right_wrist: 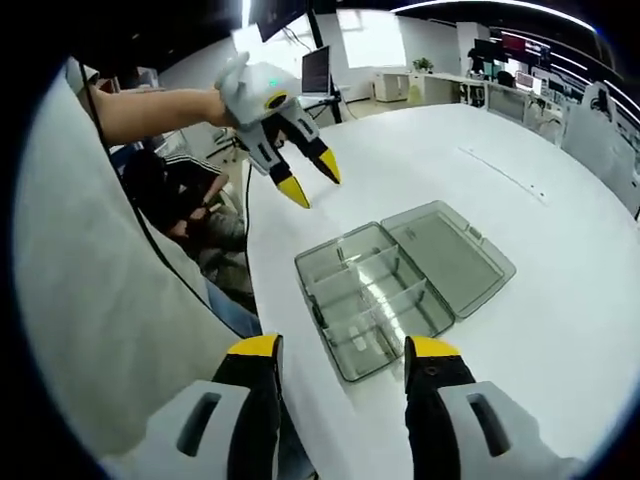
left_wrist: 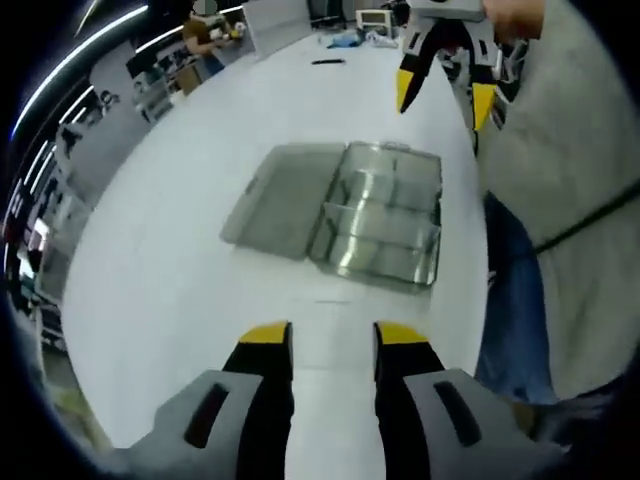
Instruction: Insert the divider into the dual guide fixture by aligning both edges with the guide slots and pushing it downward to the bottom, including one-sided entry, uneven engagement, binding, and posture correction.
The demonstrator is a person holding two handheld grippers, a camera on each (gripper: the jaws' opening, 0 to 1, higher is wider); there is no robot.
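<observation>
Both claws are released and holding nothing: the left claw (left_wrist: 332, 335) and the right claw (right_wrist: 343, 347) hang in the air above the white counter (left_wrist: 180, 250), jaws apart. Between them the clear box (right_wrist: 372, 298) lies on the counter with its lid (right_wrist: 449, 255) flopped open beside it. Dividers (right_wrist: 365, 287) stand upright inside the box.

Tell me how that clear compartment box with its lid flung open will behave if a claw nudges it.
The clear box looks like thin plastic, so probably light; a nudge would likely slide it across the smooth white table rather than tip it. Its open lid lies flat beside the tray, which should steady it, though the hinge may flex. The glossy walls could be slippery to grip.
</observation>
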